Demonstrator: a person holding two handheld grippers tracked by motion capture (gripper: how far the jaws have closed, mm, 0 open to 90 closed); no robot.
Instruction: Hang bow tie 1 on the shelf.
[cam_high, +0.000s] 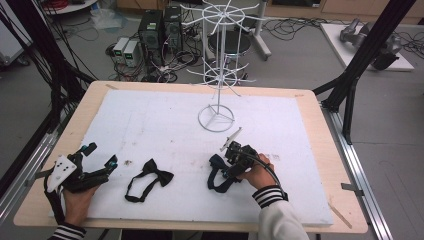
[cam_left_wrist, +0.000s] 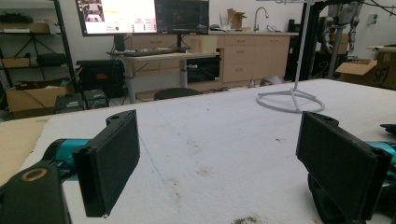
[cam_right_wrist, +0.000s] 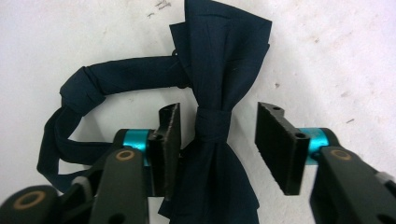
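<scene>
1. Right gripper view puts you right over the navy bow tie (cam_right_wrist: 219, 93): it lies flat on the white foam mat (cam_right_wrist: 327, 46), knot in the middle, with its strap looping off to one side.
2. The right claw (cam_right_wrist: 217, 144) straddles that knot. One pad sits just beside the knot on one side, the other stands a bit off on the other side, and there's white mat visible in both gaps. So the jaws are at a narrowish gap with the tie between them, not pressing on it yet.
3. From the high view, the right claw (cam_high: 235, 159) is down on the same navy bow tie (cam_high: 218, 175), right of the mat's middle near the front edge, with the person's right hand (cam_high: 258, 174) wrapped around the tool and a striped cuff behind it.
4. A second, black bow tie (cam_high: 150, 179) lies left of it, well apart, untouched, strap curled toward the front.
5. Further left, the left claw (cam_high: 100, 154) rests at the mat's edge in the left hand (cam_high: 80, 197). Left gripper view shows its jaws spread wide over bare mat, holding nothing.
6. Behind all that, a white wire rack (cam_high: 218, 60) stands on its ring base toward the back of the mat, and the mat covers most of the wooden desk (cam_high: 320, 130).
</scene>
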